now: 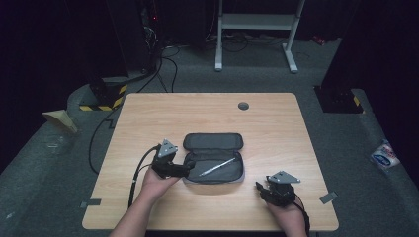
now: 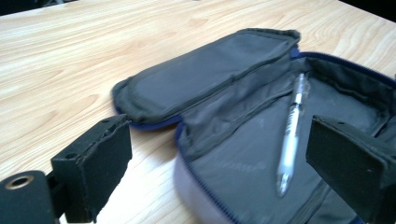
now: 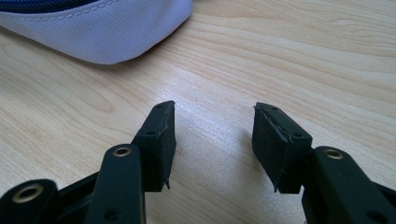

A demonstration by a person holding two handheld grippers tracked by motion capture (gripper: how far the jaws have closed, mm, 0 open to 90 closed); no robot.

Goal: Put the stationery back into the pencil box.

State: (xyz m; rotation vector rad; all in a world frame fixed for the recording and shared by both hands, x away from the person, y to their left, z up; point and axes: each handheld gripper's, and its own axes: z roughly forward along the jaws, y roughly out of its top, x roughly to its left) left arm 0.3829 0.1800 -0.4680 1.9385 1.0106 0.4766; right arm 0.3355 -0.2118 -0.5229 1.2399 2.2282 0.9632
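Pencil case (image 1: pixel 213 158) lies unzipped on worktop (image 1: pixel 148 113), flap back; pen (image 2: pixel 292 133) already inside, just ahead of left gripper (image 2: pixel 224 154), jaws wide, empty; right gripper (image 3: pixel 214 140) half open, holding nothing, case just beyond; closing likely remains.

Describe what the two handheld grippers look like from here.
Both the left gripper and the right gripper are black with a grey three-cornered plate on top, a trailing black cable, and blocky black foam pads on arms with brass-coloured rivets. The forearms are bare.
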